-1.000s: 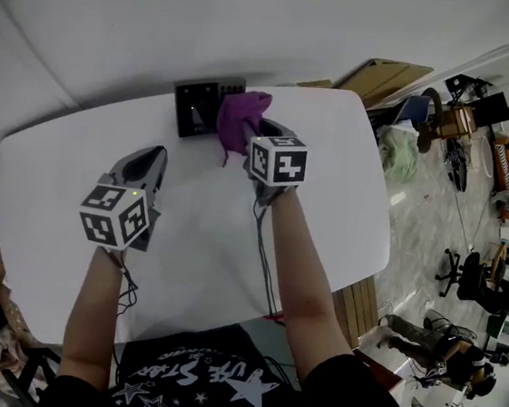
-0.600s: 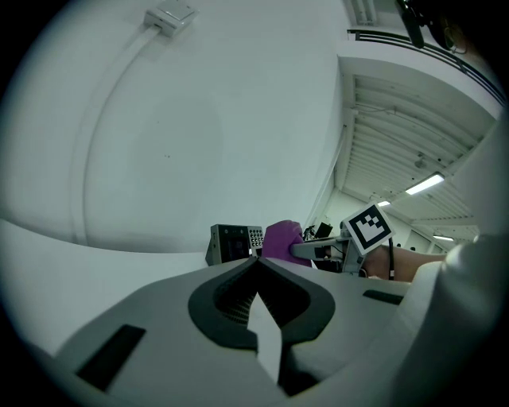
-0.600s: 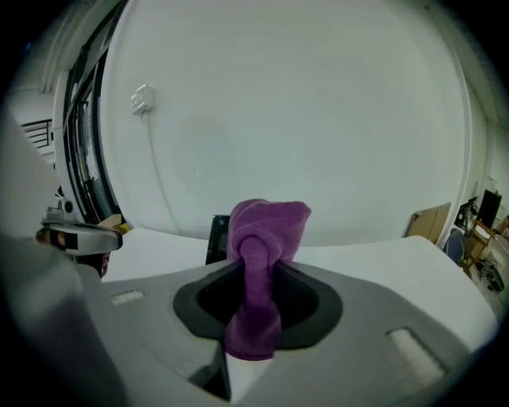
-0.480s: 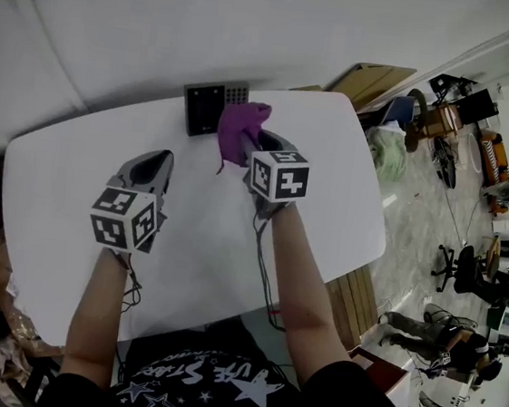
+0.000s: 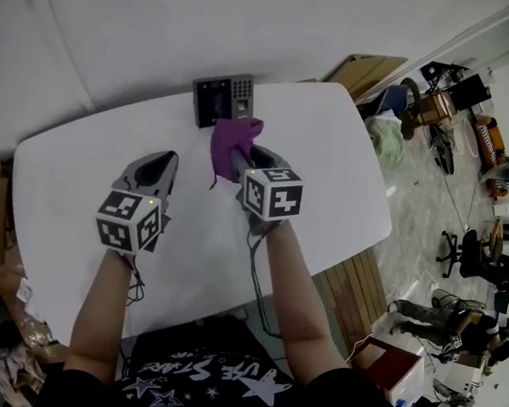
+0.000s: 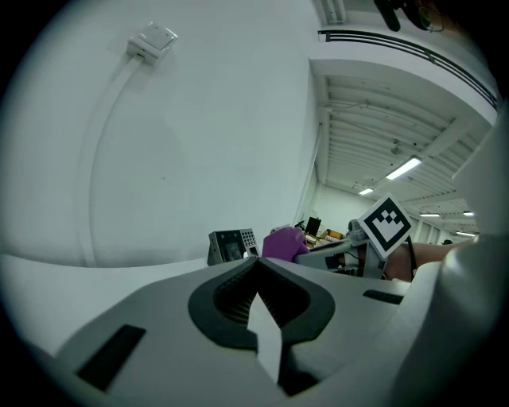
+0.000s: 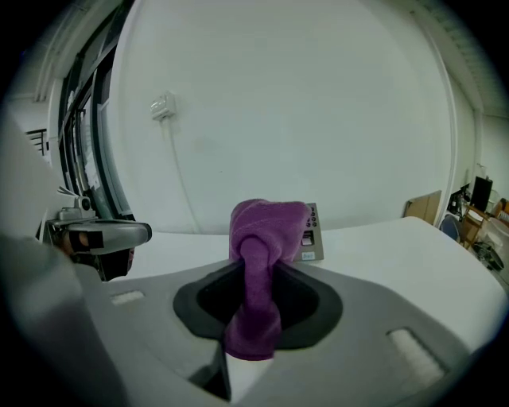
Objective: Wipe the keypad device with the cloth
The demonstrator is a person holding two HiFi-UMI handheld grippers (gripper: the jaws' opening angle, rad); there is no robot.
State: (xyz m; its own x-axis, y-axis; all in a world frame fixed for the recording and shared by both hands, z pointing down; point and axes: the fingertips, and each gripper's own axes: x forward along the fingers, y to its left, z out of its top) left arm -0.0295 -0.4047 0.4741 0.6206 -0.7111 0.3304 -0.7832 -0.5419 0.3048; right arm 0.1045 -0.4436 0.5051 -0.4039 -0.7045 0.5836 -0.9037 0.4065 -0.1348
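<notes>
The right claw (image 5: 239, 156) is clenched on the purple cloth (image 5: 231, 141). In the right gripper view its two jaws pinch a twisted neck of the cloth (image 7: 266, 226), a bunched knot bulges above the claw (image 7: 256, 274), and a short tail hangs down between the jaws. The keypad device (image 5: 223, 99) stands at the far edge of the white surface (image 5: 332, 161), close to the wall, with its dark face and button grid tilted towards the person. The cloth is held just in front of the device. From the right gripper view the knot covers most of the device (image 7: 312, 237), leaving only its right strip of keys showing; whether cloth and device touch cannot be told. The left claw (image 5: 155, 163) is clenched with nothing in it: in the left gripper view its jaws meet along one line (image 6: 256, 270). It hovers low over the surface (image 6: 79, 274), left of the right claw and well back from the device (image 6: 232, 245). That same view also shows the cloth (image 6: 285, 242) just right of the device. Each claw carries a marker cube, right (image 5: 272, 193) and left (image 5: 129, 220). A small white box with a cable (image 7: 163, 106) sits on the wall behind, and a flat cardboard sheet (image 5: 370, 72) leans beyond the surface's far right corner.
</notes>
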